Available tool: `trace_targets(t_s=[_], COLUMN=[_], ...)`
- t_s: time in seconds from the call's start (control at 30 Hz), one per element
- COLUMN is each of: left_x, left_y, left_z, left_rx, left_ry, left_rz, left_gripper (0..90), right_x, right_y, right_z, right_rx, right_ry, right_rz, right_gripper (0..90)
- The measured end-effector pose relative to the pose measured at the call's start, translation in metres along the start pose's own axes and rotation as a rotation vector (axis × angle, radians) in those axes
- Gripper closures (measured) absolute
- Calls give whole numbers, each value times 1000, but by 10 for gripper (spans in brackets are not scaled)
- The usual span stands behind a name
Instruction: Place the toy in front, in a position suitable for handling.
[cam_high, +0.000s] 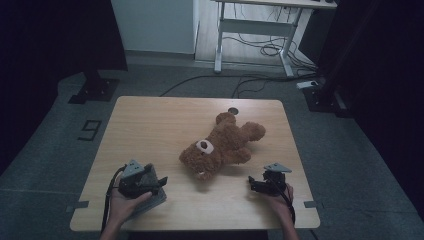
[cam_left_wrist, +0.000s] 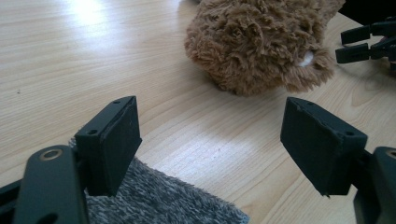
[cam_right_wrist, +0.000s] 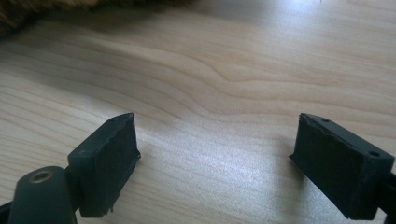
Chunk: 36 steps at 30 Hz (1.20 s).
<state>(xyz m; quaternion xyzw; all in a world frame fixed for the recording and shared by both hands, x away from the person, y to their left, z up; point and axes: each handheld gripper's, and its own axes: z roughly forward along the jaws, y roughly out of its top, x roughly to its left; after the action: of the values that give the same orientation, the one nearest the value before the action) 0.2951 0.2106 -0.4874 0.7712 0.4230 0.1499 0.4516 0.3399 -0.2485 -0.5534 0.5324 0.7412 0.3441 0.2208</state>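
Two grippers rested near the front edge of the wooden counter (cam_high: 150, 125), each held by one hand of a person. The left gripper (cam_high: 152, 181) sat on a grey fuzzy cloth (cam_left_wrist: 159, 198) at the front left part of the counter. Its jaws stood wide open and held nothing, and the cloth lay partly under the left jaw. The right gripper (cam_high: 254, 184) was at the front right, with its jaws also wide apart and empty, over bare wood.

Between the grippers, a little farther from the person, a brown teddy bear (cam_high: 222, 145) lay on the counter. Its head pointed toward the front and its legs toward the far edge. In the left gripper view the furry head was just ahead of the open jaws, apart from them, and the right gripper showed at the upper right. A small dark round hole (cam_high: 233, 110) was in the counter near the far edge, just beyond the bear. Behind the counter, cables (cam_high: 260, 47) lay on the floor under a white desk frame (cam_high: 250, 25).
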Motion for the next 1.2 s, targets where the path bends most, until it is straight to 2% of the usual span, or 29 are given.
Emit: trace_targets(t_s=[0.37, 0.6, 0.77, 0.9, 1.03, 1.2], left_x=[-10, -19, -27, -37, -50, -64], left_y=[3, 6, 12, 23, 32, 37], left_z=[4, 14, 24, 35, 52, 77], left_rx=[2, 17, 25, 23, 46, 86], left_ry=[-28, -37, -43, -62, -69, -67], left_rz=[4, 15, 18, 27, 40, 37], left_gripper=[187, 178, 167, 154, 140, 121], right_x=[-8, -11, -9, -4, 4, 13], right_y=[5, 14, 19, 28, 37, 49], right_z=[-14, -24, -26, -27, -21, -12], right_rx=[-83, -144, -156, -169, -179, -177], right_ry=[34, 61, 92, 125, 157, 186], right_rz=[20, 13, 4, -12, -33, -60], right_gripper=[161, 186, 186, 182, 166, 157])
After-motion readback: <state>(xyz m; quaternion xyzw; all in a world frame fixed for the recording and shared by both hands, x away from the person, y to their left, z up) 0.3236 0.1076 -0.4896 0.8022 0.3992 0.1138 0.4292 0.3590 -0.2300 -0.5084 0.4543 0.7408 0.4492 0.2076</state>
